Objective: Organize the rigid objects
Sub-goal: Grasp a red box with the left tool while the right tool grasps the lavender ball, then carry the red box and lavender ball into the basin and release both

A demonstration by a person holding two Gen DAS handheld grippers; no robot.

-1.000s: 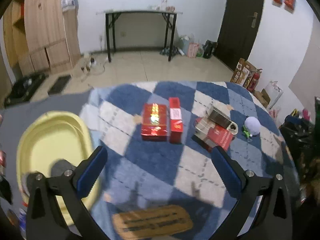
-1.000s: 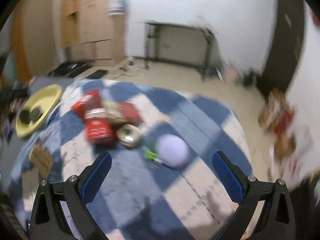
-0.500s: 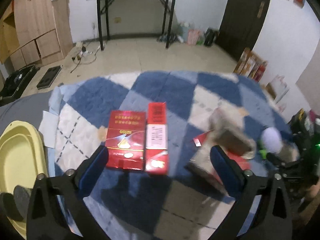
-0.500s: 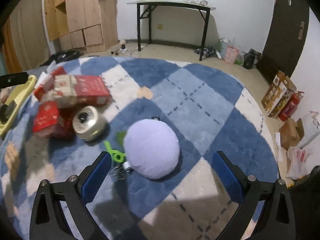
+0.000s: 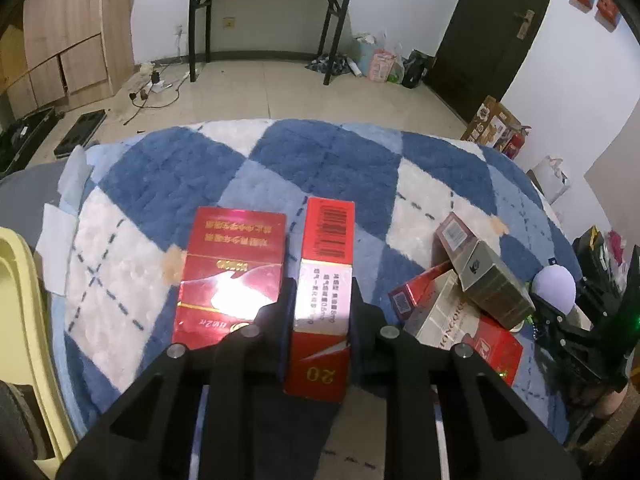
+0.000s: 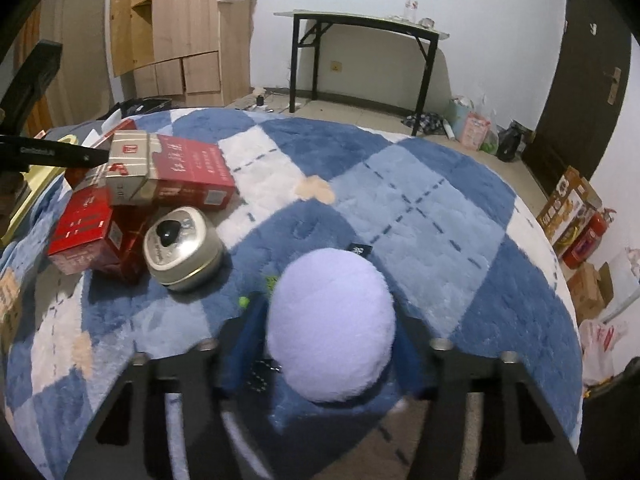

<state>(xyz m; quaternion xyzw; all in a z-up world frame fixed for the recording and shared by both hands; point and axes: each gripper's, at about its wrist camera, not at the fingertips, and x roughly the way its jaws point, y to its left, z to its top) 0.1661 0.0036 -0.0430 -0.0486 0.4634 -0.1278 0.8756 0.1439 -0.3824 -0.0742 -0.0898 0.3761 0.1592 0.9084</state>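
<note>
Narrow red box lies flat on the blue-and-white checked rug, long side pointing away from the camera, just beside a wider red box on its left. Left gripper fingers clenched on the narrow box, one pad on each long side.

Lilac plush ball rests on the rug. Right gripper fingers are closing, with the ball between them and both blue pads against its sides.

Between the two sites: a heap of red and gold boxes, some tilted on others, with a round metal tin touching the heap. Yellow tray sits past the rug's left edge.
</note>
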